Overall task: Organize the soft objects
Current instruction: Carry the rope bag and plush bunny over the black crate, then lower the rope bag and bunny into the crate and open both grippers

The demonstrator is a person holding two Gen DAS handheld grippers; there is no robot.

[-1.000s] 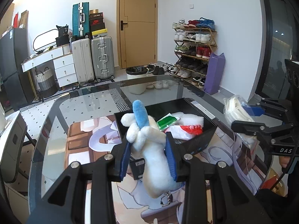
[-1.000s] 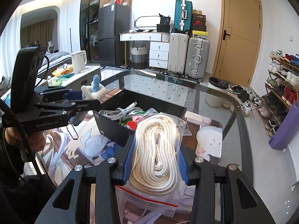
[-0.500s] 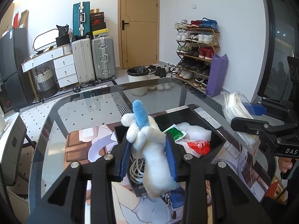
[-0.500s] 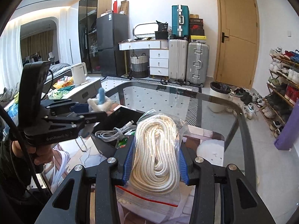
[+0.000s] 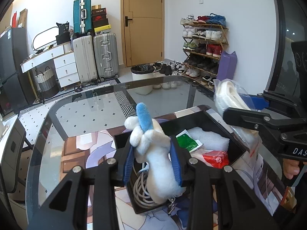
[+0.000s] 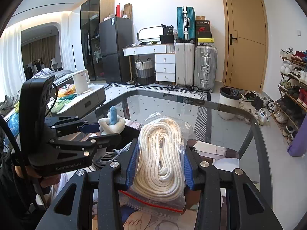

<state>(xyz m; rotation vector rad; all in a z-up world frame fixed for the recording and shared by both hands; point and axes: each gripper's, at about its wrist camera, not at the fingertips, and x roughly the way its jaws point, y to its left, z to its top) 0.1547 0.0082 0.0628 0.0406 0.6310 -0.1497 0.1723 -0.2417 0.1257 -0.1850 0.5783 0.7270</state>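
My left gripper (image 5: 152, 161) is shut on a white plush toy (image 5: 153, 149) with a blue horn and holds it above the near-left corner of a black open box (image 5: 216, 118). The box holds a grey cable coil (image 5: 140, 189), a green packet (image 5: 187, 141), white foam and a red-and-white bag (image 5: 214, 157). My right gripper (image 6: 160, 164) is shut on a clear zip bag of coiled white rope (image 6: 161, 153) and holds it above the box's right side. The rope bag also shows in the left wrist view (image 5: 230, 99), and the plush in the right wrist view (image 6: 112, 122).
The box stands on a printed mat (image 5: 80, 151) on a glass table (image 5: 86, 111). The table's curved far edge is ahead. Beyond it are suitcases (image 5: 96, 55), a white bin (image 5: 143, 79) and a shoe rack (image 5: 203, 48).
Both grippers have moved forward over the box with their loads. The plush now hangs over the box's near corner, and the rope bag sits higher over its right side.
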